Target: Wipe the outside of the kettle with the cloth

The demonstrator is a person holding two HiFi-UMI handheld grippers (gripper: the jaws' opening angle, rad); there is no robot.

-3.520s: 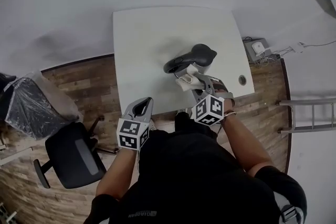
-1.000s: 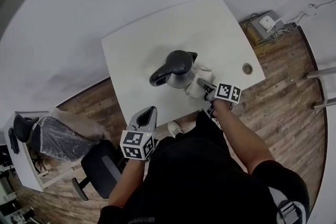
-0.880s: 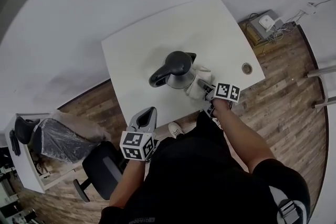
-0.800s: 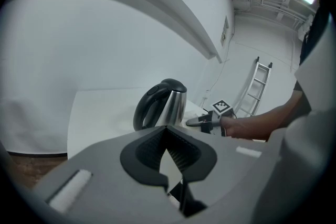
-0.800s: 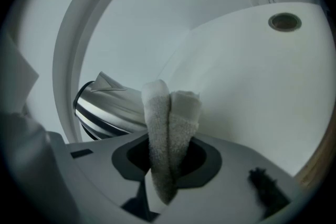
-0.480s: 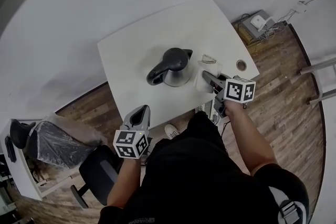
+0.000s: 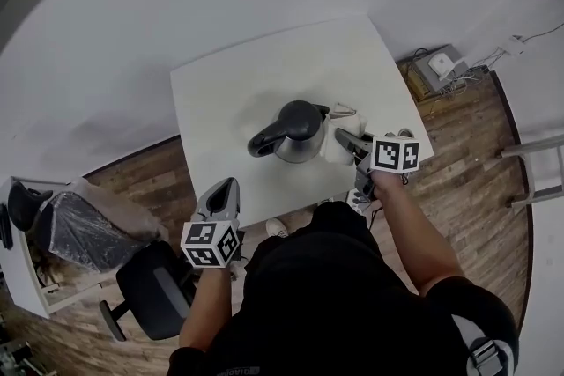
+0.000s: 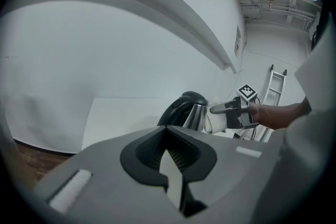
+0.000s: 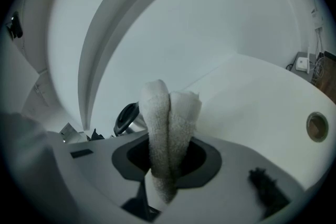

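The steel kettle (image 7: pixel 295 129) with a black lid and handle stands upright in the middle of the white table (image 7: pixel 238 92). A white cloth (image 7: pixel 338 135) is folded between the jaws of my right gripper (image 7: pixel 346 139), which is shut on it. The cloth sits right at the kettle's right side; I cannot tell if they touch. In the right gripper view the cloth (image 9: pixel 168 113) stands up from the jaws, with the kettle (image 9: pixel 126 117) behind it to the left. My left gripper (image 7: pixel 226 187) hangs shut and empty off the table's near edge, pointing at the kettle (image 8: pixel 189 109).
A round cable hole (image 7: pixel 404 134) lies near the table's right corner. On the wooden floor, an office chair (image 7: pixel 150 288) and a plastic-covered object (image 7: pixel 79 229) stand at the left. A box with a device (image 7: pixel 436 66) and a ladder (image 7: pixel 529 172) are at the right.
Over the last half second my right gripper has carried the cloth back leftward, close to the kettle's right side. My left gripper has stayed off the near table edge.
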